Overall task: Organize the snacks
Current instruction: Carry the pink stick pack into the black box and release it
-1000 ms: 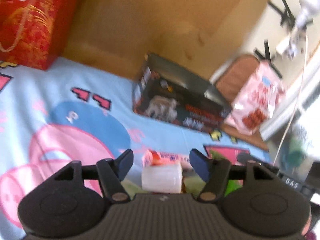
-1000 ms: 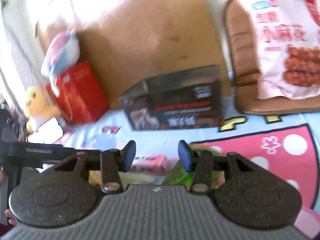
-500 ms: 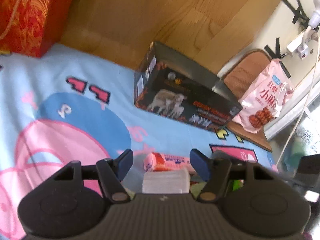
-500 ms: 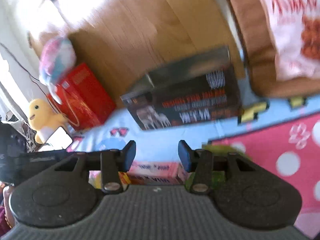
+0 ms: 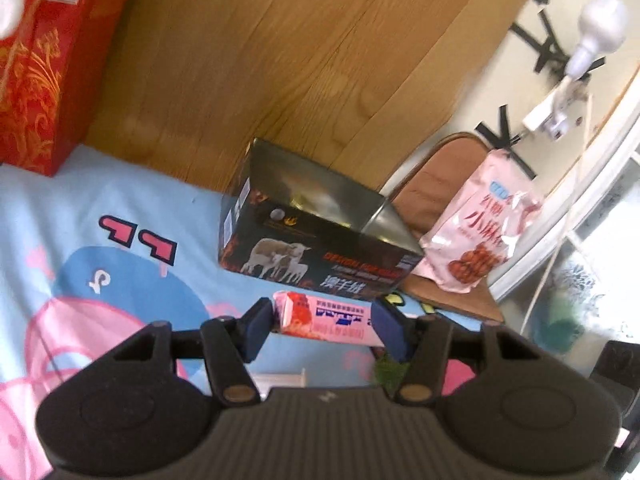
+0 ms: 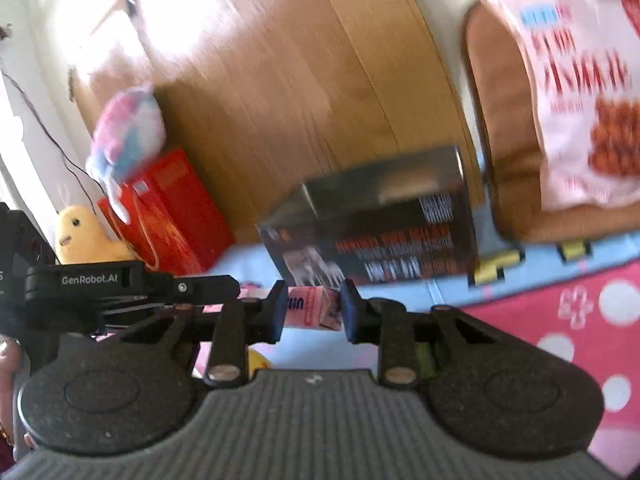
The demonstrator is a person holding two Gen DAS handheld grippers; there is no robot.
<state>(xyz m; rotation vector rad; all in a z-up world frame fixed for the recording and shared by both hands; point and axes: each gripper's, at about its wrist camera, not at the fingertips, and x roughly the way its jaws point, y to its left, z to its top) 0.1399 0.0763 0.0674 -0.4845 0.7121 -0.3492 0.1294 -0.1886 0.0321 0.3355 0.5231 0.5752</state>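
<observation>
While one slim pink carton [image 5: 326, 317] spans both grippers, the left gripper [image 5: 325, 329] clamps it lengthwise and the right gripper [image 6: 313, 311] pinches one end, probably. One glossy black box [image 5: 316, 236] sits at twelve o'clock, one crinkly pink bag [image 5: 482, 232] at two.

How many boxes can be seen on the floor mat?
2. The black box stands at the mat's far edge, near the wood floor; the red box stands at the far left. Others may be hidden behind the grippers.
</observation>
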